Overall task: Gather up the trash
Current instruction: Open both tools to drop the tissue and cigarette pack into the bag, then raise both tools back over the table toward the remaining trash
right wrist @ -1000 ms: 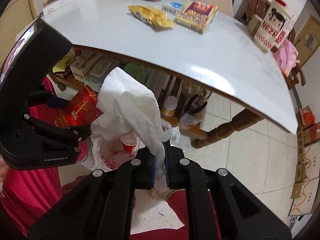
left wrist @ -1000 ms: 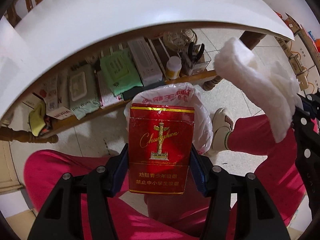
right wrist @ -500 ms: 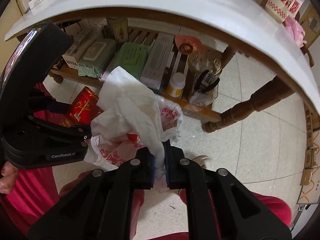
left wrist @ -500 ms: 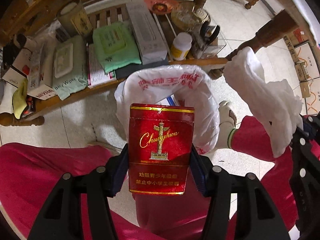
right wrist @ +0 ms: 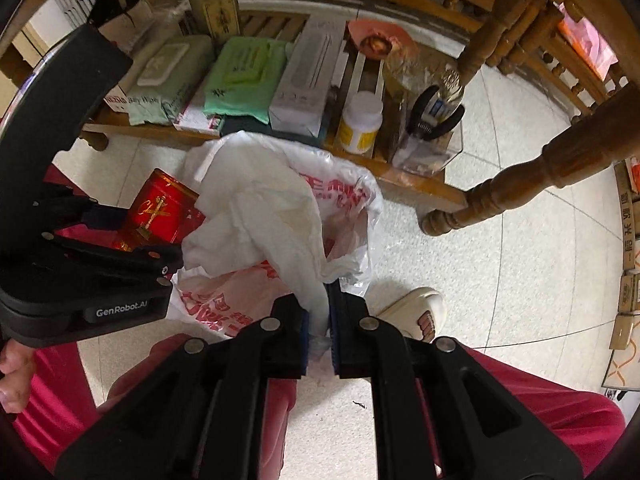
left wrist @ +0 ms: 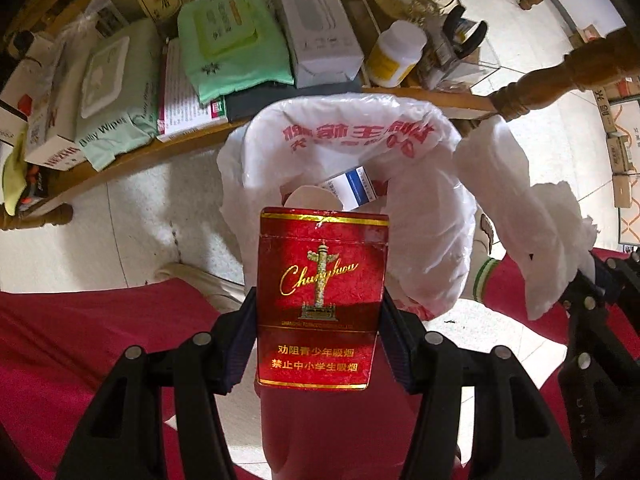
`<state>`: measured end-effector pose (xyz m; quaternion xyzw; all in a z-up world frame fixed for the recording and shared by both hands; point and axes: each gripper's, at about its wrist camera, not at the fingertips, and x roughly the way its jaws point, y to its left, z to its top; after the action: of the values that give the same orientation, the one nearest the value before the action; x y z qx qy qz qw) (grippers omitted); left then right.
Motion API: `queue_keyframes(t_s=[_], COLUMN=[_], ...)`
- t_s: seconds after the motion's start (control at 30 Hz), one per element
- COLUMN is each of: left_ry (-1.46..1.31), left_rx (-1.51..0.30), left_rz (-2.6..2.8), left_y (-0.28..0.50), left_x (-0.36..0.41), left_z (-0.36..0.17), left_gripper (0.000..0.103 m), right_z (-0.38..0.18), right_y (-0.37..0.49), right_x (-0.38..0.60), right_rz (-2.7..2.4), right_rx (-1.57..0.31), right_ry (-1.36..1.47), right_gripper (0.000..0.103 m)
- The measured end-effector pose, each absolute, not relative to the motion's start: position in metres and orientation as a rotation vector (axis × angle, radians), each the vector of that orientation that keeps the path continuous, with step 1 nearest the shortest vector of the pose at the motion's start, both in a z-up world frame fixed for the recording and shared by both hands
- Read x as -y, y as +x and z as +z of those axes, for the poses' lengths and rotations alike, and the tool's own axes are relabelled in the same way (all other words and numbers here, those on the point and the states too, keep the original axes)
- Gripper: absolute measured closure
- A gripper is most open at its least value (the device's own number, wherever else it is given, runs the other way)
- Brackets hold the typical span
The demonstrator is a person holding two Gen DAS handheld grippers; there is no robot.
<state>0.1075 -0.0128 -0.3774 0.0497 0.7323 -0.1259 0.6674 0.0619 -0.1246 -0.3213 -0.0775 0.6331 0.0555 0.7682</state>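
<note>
A red cigarette pack (left wrist: 322, 300) stands upright between the pads of my left gripper (left wrist: 318, 320), which is shut on it. Just beyond it gapes the mouth of a white plastic bag (left wrist: 352, 140) with red print, with a paper cup and a small blue-and-white box inside. My right gripper (right wrist: 318, 312) is shut on a crumpled white tissue (right wrist: 264, 216), which hangs over the same bag (right wrist: 348, 200). The tissue (left wrist: 516, 200) and right gripper appear at the right of the left wrist view. The red pack (right wrist: 158, 208) shows at the left of the right wrist view.
A low wooden shelf (left wrist: 132, 156) under the table holds wipe packs, boxes, a white bottle (left wrist: 394, 54) and a clear holder with pliers. A turned table leg (right wrist: 512, 192) stands to the right. The person's red trouser legs and a slipper (right wrist: 420, 312) flank the bag on the tiled floor.
Both grippers have come down from table height to below the tabletop, closer to the bag. The bag's mouth now looks larger. Both grips are unchanged.
</note>
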Motion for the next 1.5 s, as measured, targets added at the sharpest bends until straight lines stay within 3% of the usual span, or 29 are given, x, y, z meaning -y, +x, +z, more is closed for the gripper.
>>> queue_keyframes(t_s=[0.6,1.03,1.13,1.2,1.27,1.5], left_ry=[0.078,0.092,0.100,0.091,0.098,0.066], left_rx=[-1.754,-1.768,-1.769,-1.779,-1.776,-1.799], left_rz=[-0.239,-0.194,-0.179,-0.178,-0.154,-0.141], left_y=[0.121,0.125,0.126,0.127,0.128,0.130], left_x=[0.013,0.010,0.011,0.011,0.009,0.004], left_z=[-0.433,-0.449,-0.450,-0.452,-0.453,-0.457], left_gripper=[0.048,0.048,0.046,0.039,0.034,0.030], right_z=[-0.392,-0.408,-0.409,-0.408,-0.407,-0.407], right_y=[0.083,0.085,0.086,0.086,0.087,0.090], right_x=[0.125,0.114,0.114,0.114,0.116,0.121], right_rz=[0.116,0.158,0.158,0.150,0.136,0.123], right_rx=[-1.503,-1.532,-1.533,-1.525,-1.517,-1.519], right_ry=[-0.103,-0.098,-0.090,-0.091,-0.094,-0.070], right_gripper=[0.095,0.095,0.087,0.074,0.069,0.062])
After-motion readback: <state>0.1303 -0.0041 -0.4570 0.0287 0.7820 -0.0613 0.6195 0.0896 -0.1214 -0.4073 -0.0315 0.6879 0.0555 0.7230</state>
